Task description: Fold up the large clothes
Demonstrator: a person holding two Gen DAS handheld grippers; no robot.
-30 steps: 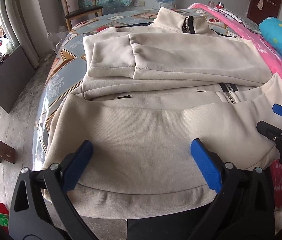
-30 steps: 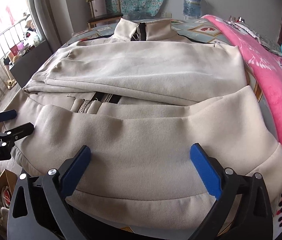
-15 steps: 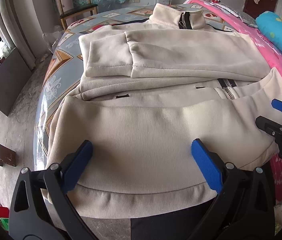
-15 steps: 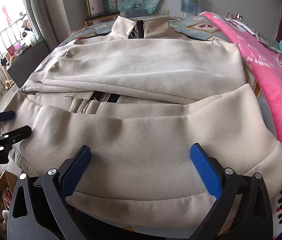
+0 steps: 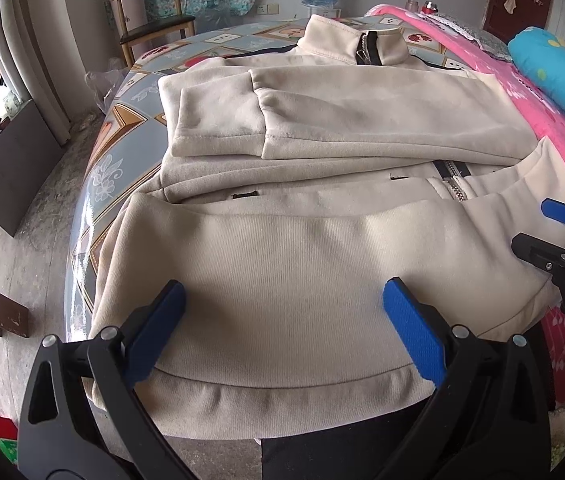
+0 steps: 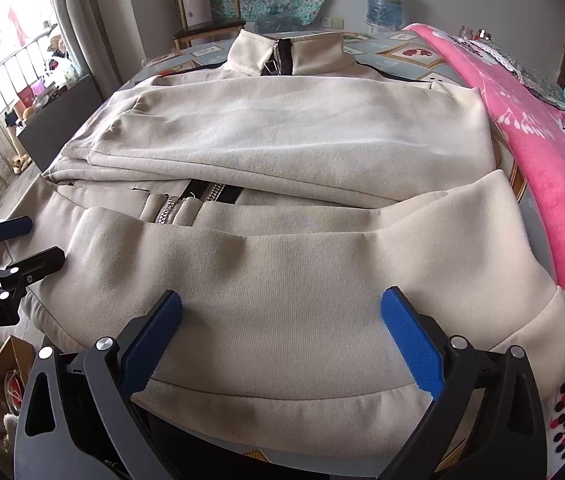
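Still folded: jacket [image 5: 306,264]; left gripper [image 5: 282,320] open; right gripper [image 6: 282,324] unchanged

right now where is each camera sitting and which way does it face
Left wrist: on the left tool, open over the jacket hem, facing the collar and chair; the right tool shows at its right edge.
Right wrist: on the right tool, open over the hem further right, facing the same way; the left tool shows at its left edge.
Shared: jacket, zip, chair, water bottle, pink blanket.
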